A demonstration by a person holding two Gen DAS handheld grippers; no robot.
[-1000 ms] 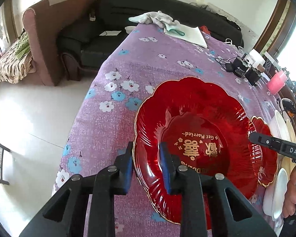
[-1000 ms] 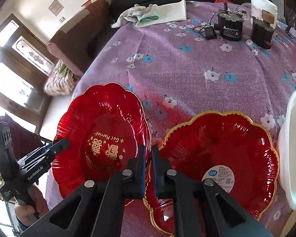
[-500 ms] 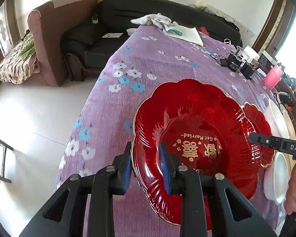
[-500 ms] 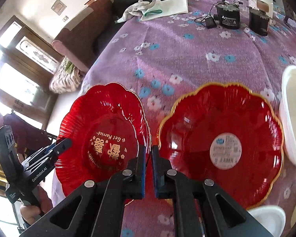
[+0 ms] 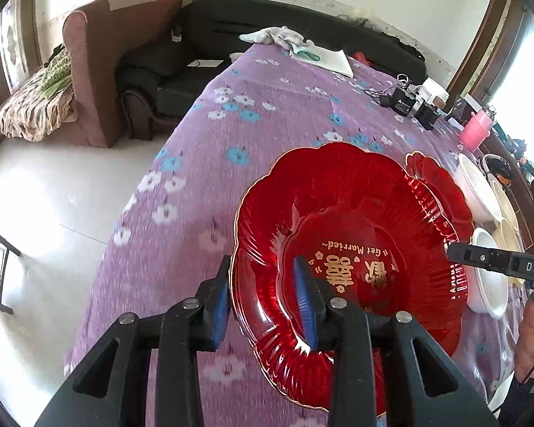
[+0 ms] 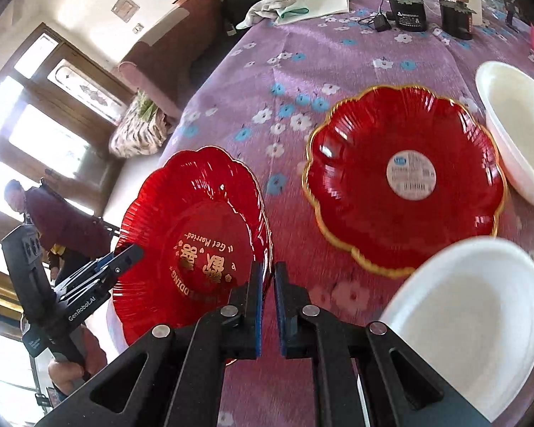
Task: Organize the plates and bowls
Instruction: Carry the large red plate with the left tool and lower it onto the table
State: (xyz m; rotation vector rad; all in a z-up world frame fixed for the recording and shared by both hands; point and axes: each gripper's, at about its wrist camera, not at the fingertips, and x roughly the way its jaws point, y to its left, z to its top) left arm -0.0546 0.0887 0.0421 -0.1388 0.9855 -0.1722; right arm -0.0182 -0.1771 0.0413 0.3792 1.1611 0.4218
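A red scalloped plate with gold "Get Married" lettering (image 5: 352,235) is lifted above the purple flowered tablecloth (image 5: 260,135). My left gripper (image 5: 263,291) is shut on its left rim. My right gripper (image 6: 267,284) is shut on the same plate's opposite rim (image 6: 195,220). A second red plate with a gold edge and a round sticker (image 6: 406,178) lies flat on the cloth to the right; its edge also shows in the left wrist view (image 5: 438,178). White bowls (image 6: 516,124) (image 6: 473,316) sit beside it.
Several white bowls and plates (image 5: 480,192) line the table's right side. Black chargers with cables (image 6: 409,10), a pink cup (image 5: 475,130) and white cloths with paper (image 5: 302,48) lie at the far end. A sofa and armchair (image 5: 89,71) stand beyond the table's left edge.
Both grippers have raised the lettered plate higher off the cloth and drawn back, so the second red plate and white bowls now show farther away and more fully.
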